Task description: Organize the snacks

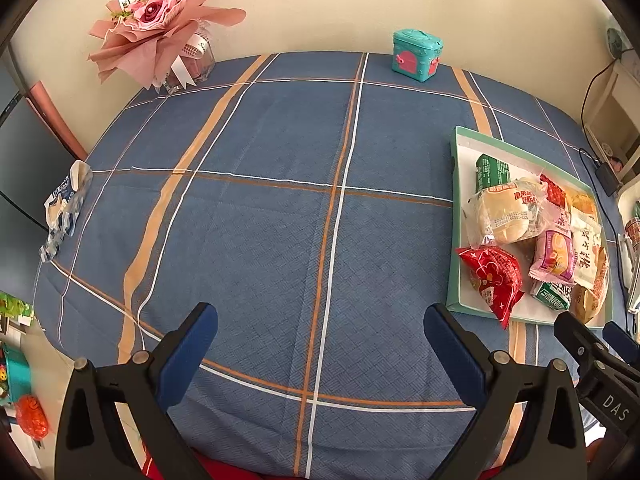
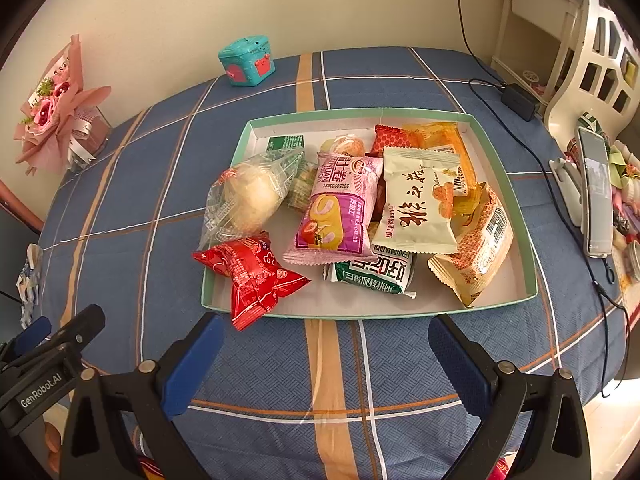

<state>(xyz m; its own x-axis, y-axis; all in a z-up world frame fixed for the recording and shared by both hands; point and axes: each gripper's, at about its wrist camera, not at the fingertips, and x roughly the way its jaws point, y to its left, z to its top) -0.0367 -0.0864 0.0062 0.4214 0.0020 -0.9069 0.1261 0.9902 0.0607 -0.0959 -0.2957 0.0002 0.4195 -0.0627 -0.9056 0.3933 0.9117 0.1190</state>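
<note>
A: Both grippers look idle to me. Left gripper (image 1: 320, 344) hangs at the bottom of its frame with jaws spread wide over bare cloth (image 1: 280, 220), nothing between them. Right gripper (image 2: 326, 354) is the same, spread and empty, at the bottom centre of its frame just short of the tray (image 2: 532, 264).

B: Where are the snacks?

A: Nearly all in the tray, mid-frame in the right view and at the right edge in the left view. A pink roll pack (image 2: 336, 208) and a white pack (image 2: 420, 200) lie on top, a green pack (image 2: 372, 276) under them toward the near rim, an orange pack (image 2: 476, 248) at the right, and a clear bun bag (image 2: 248, 196) at the left, sticking out over the rim.

B: Anything outside?

A: The red pack (image 2: 256, 276) straddles the lower left corner, part in and part hanging over the rim onto the cloth. On the far left edge of the left view a crumpled wrapper (image 1: 64, 204) lies at the table's edge. I cannot tell whether it holds a snack or is just rubbish.

B: So how far along?

A: Late, I'd judge, if gathering is the aim: the cloth holds no other loose packs. What seems left is nudging the red pack and the bun bag fully inside, maybe tidying the heap, and dealing with that wrapper. The teal box (image 2: 246, 64) and bouquet (image 1: 160, 20) at the back look unrelated.
</note>
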